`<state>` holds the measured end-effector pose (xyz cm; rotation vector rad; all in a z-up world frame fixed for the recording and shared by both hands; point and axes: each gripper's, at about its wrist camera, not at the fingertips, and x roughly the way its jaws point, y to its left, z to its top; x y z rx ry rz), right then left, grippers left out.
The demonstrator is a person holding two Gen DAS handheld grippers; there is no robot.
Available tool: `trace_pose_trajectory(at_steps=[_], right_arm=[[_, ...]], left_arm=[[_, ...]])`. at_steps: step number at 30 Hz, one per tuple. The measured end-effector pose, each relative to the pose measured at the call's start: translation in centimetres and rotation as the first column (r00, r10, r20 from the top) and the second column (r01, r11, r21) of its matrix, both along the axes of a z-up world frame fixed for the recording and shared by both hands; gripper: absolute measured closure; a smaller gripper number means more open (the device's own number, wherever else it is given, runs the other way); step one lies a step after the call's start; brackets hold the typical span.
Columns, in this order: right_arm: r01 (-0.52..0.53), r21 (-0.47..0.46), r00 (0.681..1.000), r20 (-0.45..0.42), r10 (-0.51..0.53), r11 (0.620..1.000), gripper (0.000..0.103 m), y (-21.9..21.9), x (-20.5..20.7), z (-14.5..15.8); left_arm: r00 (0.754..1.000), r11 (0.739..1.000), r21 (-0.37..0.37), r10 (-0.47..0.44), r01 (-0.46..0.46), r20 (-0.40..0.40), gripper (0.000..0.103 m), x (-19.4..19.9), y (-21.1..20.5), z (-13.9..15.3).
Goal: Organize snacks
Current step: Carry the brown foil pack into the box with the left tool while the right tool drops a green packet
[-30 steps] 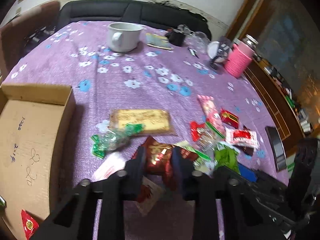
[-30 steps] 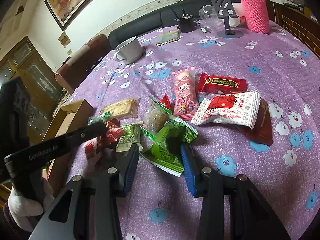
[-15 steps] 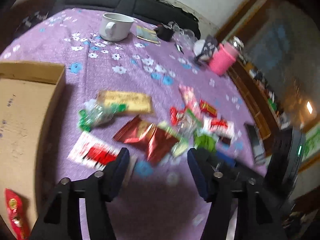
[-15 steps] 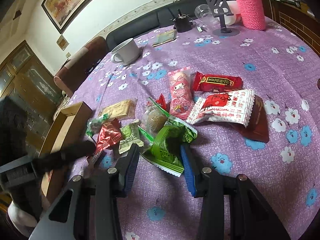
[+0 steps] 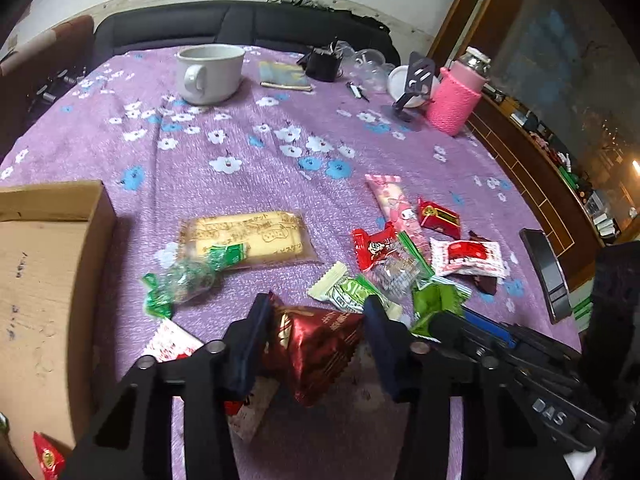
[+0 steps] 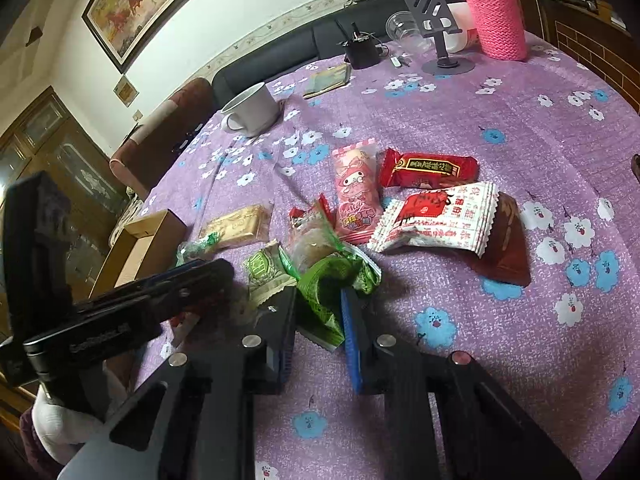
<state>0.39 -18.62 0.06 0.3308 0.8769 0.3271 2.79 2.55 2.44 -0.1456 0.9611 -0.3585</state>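
The left gripper (image 5: 314,338) sits around a dark red foil packet (image 5: 316,352), one finger on each side and both pads about touching the wrapper, so it looks to be closing on it; whether the packet is truly pinched I cannot tell. The right gripper (image 6: 320,316) is clenched on a green packet (image 6: 326,292) at the near edge of the snack pile on the purple tablecloth (image 6: 500,120). The cardboard box (image 5: 44,280) stands open well to the left, with one small red packet (image 5: 48,456) already inside.

For the left side, the foil is puffy and slippery, so squeeze across the fattest part and lift slowly. A white and red wrapper (image 5: 172,346) lies just beside and partly under the fingers; lift straight up so it is not dragged along. Then carry the packet over the box wall and let go low inside
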Motion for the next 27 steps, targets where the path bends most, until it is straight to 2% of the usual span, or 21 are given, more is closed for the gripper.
trace_pose_trajectory(at_steps=[7,17,21,27], right_arm=[[0.021,0.028,1.000,0.018,-0.021,0.999,0.083,-0.6,-0.4,0.4],[0.048,0.175,0.998,0.042,-0.056,0.983,0.084,-3.2,-1.0,1.0],[0.076,0.151,0.995,0.047,-0.084,0.986,0.084,-3.3,-1.5,1.2],[0.030,0.126,0.997,0.062,-0.038,0.992,0.084,-1.3,-3.2,2.0]], left_arm=[[1.000,0.988,-0.153,0.030,-0.031,-0.009,0.056,-2.0,3.0,1.2],[0.996,0.937,-0.342,0.079,-0.064,0.030,0.056,-6.5,7.8,3.7],[0.992,0.909,-0.410,0.115,-0.081,0.057,0.056,-8.4,10.4,4.8],[0.975,0.886,-0.442,0.203,-0.141,0.095,0.055,-11.0,14.9,5.8]])
